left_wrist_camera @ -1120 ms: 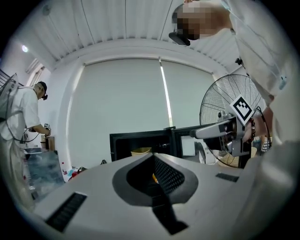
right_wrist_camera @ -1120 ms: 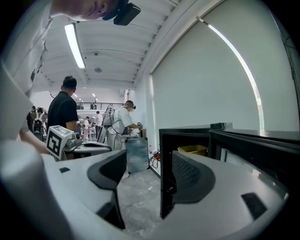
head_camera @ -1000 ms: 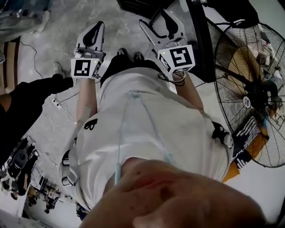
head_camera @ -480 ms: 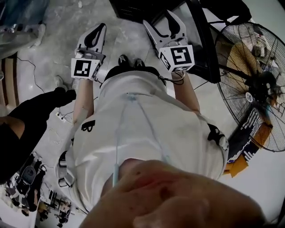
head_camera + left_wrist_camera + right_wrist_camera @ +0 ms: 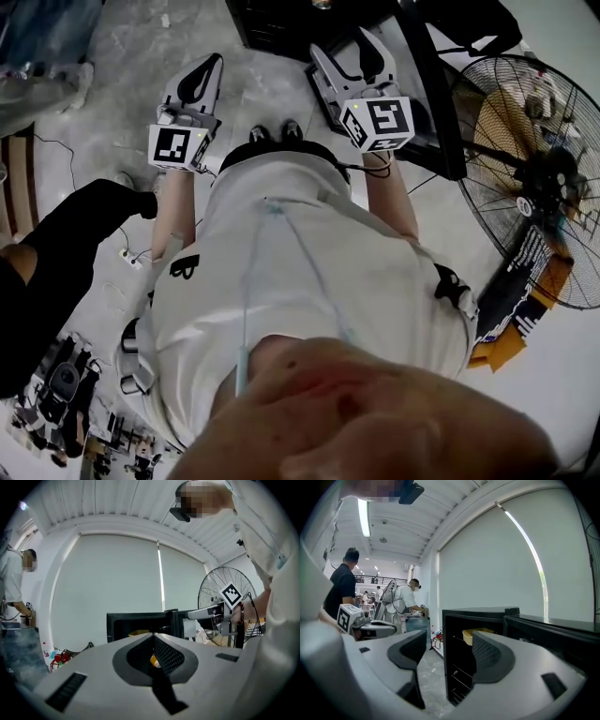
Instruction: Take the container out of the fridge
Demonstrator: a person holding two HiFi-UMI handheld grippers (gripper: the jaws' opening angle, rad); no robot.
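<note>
Floor (image 5: 430, 678) beside open fridge (image 5: 459, 663) edge

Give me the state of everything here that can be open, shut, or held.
fridge: door open
yellow container: on an upper shelf inside, untouched
left tongs: shut, empty
right tongs: open, empty
</note>
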